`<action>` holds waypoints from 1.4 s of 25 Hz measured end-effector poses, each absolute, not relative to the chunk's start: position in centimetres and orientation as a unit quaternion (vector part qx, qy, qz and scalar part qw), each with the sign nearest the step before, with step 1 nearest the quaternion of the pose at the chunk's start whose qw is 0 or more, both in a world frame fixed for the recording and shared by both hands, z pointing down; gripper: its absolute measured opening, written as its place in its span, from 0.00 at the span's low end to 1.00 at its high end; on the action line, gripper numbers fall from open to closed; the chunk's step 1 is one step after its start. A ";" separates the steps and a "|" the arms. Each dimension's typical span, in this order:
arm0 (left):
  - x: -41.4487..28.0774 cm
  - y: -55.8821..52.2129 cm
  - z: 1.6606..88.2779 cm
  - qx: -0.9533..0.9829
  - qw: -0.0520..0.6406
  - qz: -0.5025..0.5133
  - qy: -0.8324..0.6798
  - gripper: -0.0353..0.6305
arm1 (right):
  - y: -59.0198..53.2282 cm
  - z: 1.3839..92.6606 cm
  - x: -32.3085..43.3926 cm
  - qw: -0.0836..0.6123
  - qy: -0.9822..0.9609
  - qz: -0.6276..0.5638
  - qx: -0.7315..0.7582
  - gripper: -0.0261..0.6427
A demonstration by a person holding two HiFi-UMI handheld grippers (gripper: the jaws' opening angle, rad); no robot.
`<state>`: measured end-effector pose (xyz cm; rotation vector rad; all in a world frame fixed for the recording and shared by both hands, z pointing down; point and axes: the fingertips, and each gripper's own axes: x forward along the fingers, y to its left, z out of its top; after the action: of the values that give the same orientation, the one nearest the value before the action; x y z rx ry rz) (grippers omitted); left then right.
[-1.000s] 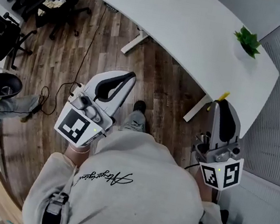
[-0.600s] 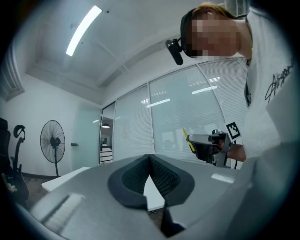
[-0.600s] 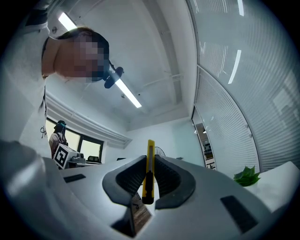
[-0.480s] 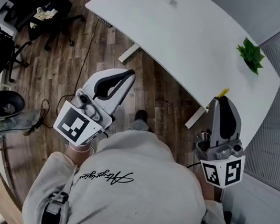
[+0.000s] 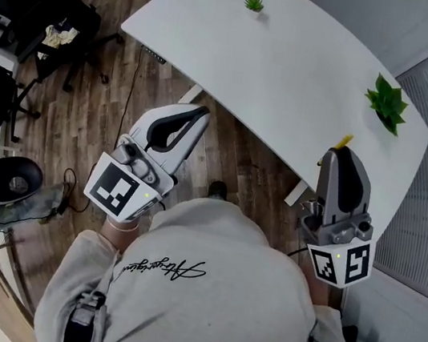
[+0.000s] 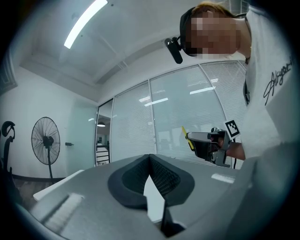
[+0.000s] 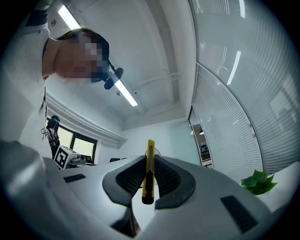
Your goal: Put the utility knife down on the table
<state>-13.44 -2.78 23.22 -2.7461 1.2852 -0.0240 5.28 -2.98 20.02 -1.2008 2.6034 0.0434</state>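
Pinching the knife [image 7: 149,169] upright between its pads, the right tool [image 5: 342,153] has been brought nearer, so the yellow tip now overhangs the desk [image 5: 296,66] edge; lowering is still due. The left tool [image 6: 150,161] is pressed together, empty. The clamp itself is seen only in the right gripper view, the overhang only overhead.
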 end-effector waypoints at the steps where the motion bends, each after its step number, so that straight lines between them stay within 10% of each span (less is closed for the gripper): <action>1: -13.7 -3.4 23.2 -0.904 0.056 -0.008 0.423 0.05 | -3.5 20.0 5.1 0.137 0.898 0.016 -0.417 0.12; 35: -10.9 -13.8 24.0 -0.898 0.042 -0.008 0.438 0.05 | -14.0 21.0 8.0 0.120 0.908 0.000 -0.402 0.12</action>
<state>-10.91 -13.81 23.98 -2.7479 1.3415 -0.0259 7.96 -14.02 21.02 -1.1731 2.6525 -0.0013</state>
